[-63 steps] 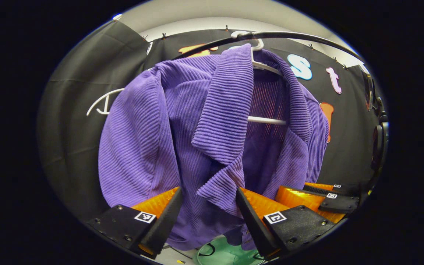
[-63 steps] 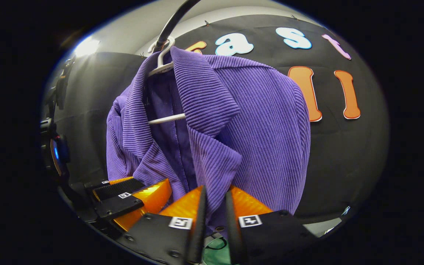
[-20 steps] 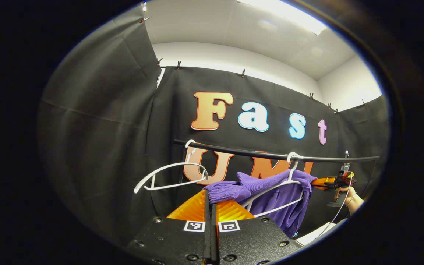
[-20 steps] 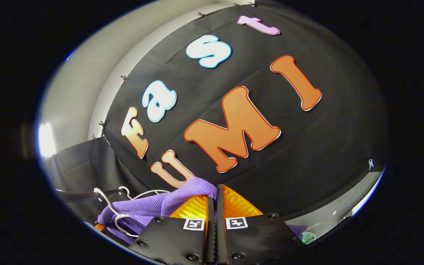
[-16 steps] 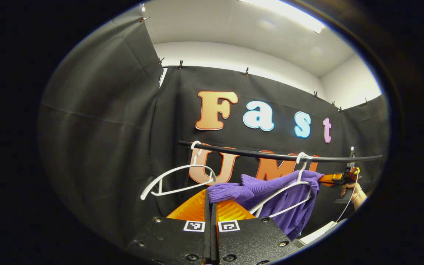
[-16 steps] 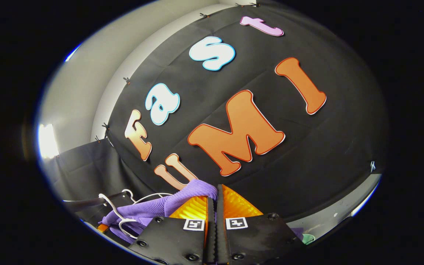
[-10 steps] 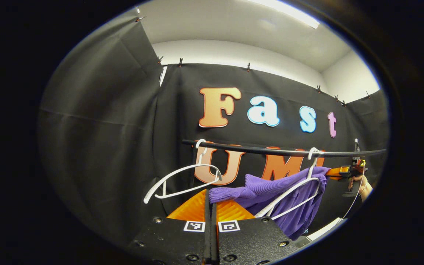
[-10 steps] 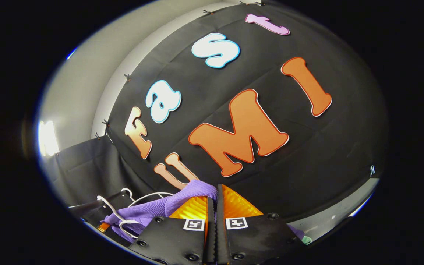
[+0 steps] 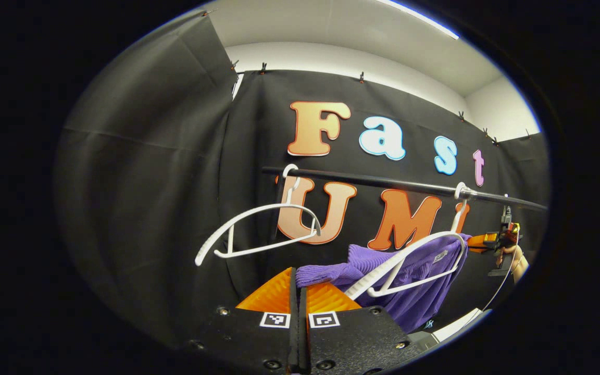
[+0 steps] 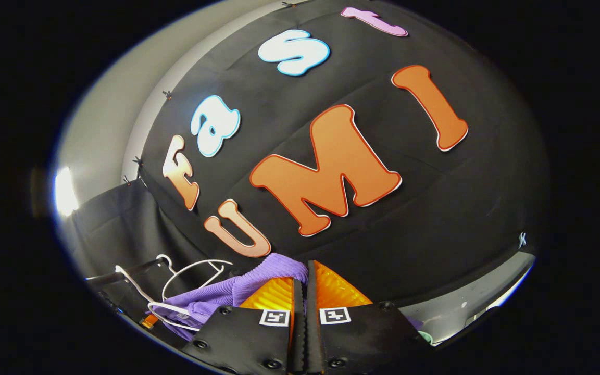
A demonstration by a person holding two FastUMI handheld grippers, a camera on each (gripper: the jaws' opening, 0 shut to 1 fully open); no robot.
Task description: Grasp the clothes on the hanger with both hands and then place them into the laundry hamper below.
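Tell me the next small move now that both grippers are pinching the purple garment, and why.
Probably draw both grippers toward you, away from the rail. The left gripper and right gripper each hold the purple garment stretched between them, yet in the left gripper view the white hanger seems to lie against the cloth, so lowering now might snag it.

Black rail and two white hangers bar the way ahead.
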